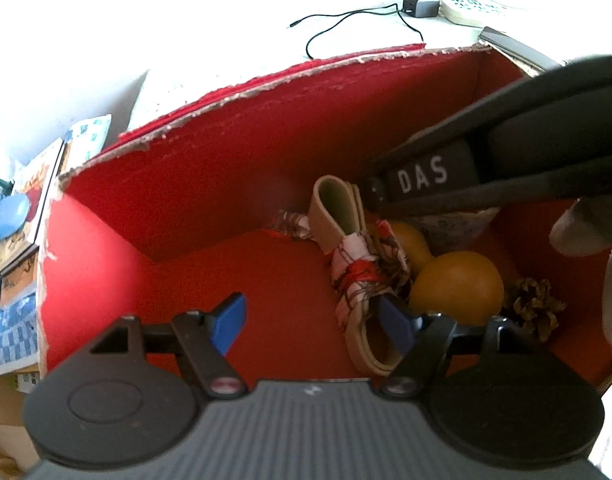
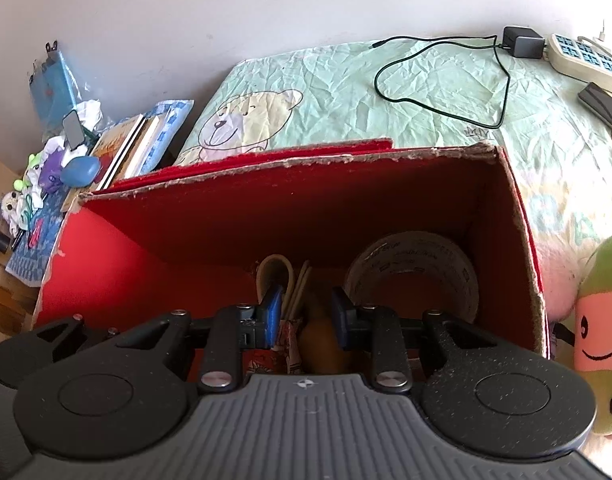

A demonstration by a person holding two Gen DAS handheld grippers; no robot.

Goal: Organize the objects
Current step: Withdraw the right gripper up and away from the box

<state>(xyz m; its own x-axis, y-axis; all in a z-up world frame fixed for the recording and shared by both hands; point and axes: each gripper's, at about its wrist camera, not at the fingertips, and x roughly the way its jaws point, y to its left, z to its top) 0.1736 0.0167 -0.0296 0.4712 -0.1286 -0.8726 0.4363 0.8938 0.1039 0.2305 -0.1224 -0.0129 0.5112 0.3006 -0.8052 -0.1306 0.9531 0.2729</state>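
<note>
Inside the red cardboard box (image 1: 210, 184), both grippers hang over the things already gathered there: a folded cream band tied with a patterned cloth (image 1: 355, 268), two orange balls (image 1: 455, 286), a pine cone (image 1: 535, 306) in the near right corner and a roll of tape (image 2: 413, 276) against the right wall. The left gripper (image 1: 311, 322) has its blue fingers spread wide and holds nothing; its right finger sits just beside the lower loop of the band, the left one over bare red floor. The right gripper (image 2: 304, 316) is also parted, though more narrowly, with a ball and the band's cloth seen between its fingers; whether they touch anything cannot be told, so it reads as empty. Judged from this, the step is either settling or rearranging an item in the box. To do it well, the left gripper should straddle the band at its knotted middle, where the bundle is firmest, and shut without nudging the balls, which would likely roll. Free floor lies on the left half of the box; the right half is crowded. The box walls rise high and have ragged top edges, and the right gripper's body crosses above the left's view, so each should lift straight up, one at a time, before moving sideways toward the bed sheet (image 2: 425, 92) outside.
</note>
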